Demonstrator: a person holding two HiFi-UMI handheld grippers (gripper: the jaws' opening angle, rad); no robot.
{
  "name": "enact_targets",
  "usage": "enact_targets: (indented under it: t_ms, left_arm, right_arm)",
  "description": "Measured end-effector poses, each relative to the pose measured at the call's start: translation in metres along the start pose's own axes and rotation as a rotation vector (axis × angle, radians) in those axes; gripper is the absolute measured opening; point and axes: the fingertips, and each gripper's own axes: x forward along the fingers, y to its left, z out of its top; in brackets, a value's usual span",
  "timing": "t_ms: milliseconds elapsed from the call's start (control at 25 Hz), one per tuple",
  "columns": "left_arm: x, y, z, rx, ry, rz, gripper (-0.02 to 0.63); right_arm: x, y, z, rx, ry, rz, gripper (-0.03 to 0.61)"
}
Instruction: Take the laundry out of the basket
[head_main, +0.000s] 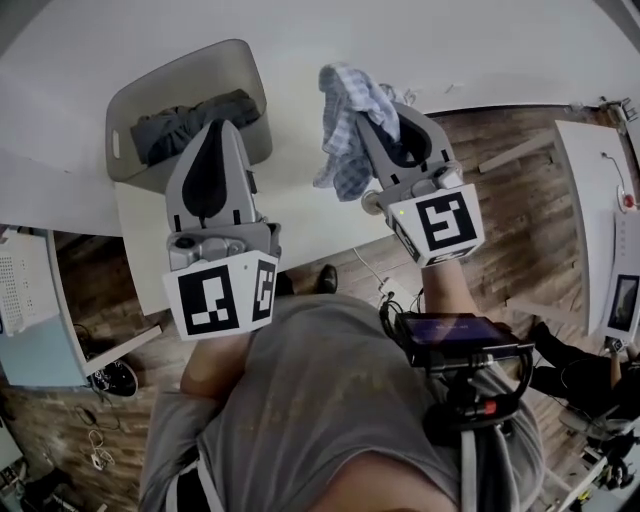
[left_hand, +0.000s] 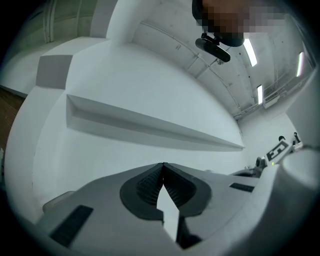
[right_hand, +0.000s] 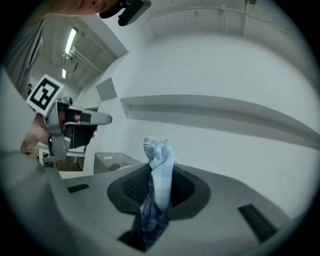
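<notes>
A grey laundry basket (head_main: 128, 100) stands on the white table at the upper left, with dark clothes (head_main: 190, 122) inside. My left gripper (head_main: 222, 125) hovers over the basket's right side; its jaws meet at the tips with nothing between them (left_hand: 162, 166). To the right, my right gripper (head_main: 375, 112) is raised and shut on a blue and white checked cloth (head_main: 348, 122), which hangs down from the jaws. In the right gripper view the checked cloth (right_hand: 157, 185) is pinched between the pads, and the basket (right_hand: 112, 161) shows low at the left.
The white table (head_main: 300, 215) ends near my body, with wooden floor (head_main: 500, 215) beyond its right edge. Another white desk (head_main: 590, 190) stands at the far right. A white shelf (left_hand: 150, 125) runs along the wall ahead.
</notes>
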Motion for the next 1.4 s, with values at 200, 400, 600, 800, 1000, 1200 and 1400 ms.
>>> enact_targets:
  t_ms: [200, 400, 600, 800, 1000, 1200, 1400]
  left_arm:
    - [-0.002, -0.001, -0.001, 0.027, 0.015, 0.016, 0.008]
    - [-0.001, 0.014, -0.014, 0.046, 0.046, 0.040, 0.008]
    - [-0.006, 0.019, -0.015, 0.067, 0.064, 0.062, 0.008]
    - [-0.008, 0.017, -0.011, 0.082, 0.066, 0.066, 0.008]
    - [-0.006, 0.017, -0.009, 0.085, 0.063, 0.063, 0.008]
    - [-0.005, 0.018, -0.008, 0.083, 0.056, 0.066, 0.008]
    - [-0.009, 0.020, -0.010, 0.078, 0.054, 0.082, 0.008]
  right_arm:
    - [0.020, 0.020, -0.081, 0.079, 0.068, 0.043, 0.087]
    - [0.045, 0.045, -0.160, 0.124, 0.197, 0.086, 0.094]
    - [0.050, 0.060, -0.189, 0.150, 0.242, 0.109, 0.109]
    - [0.053, 0.067, -0.187, 0.146, 0.275, 0.143, 0.206]
    - [0.057, 0.074, -0.171, 0.125, 0.273, 0.179, 0.249]
    - [0.057, 0.074, -0.145, 0.125, 0.224, 0.195, 0.248]
    - [0.052, 0.070, -0.098, 0.112, 0.123, 0.203, 0.079]
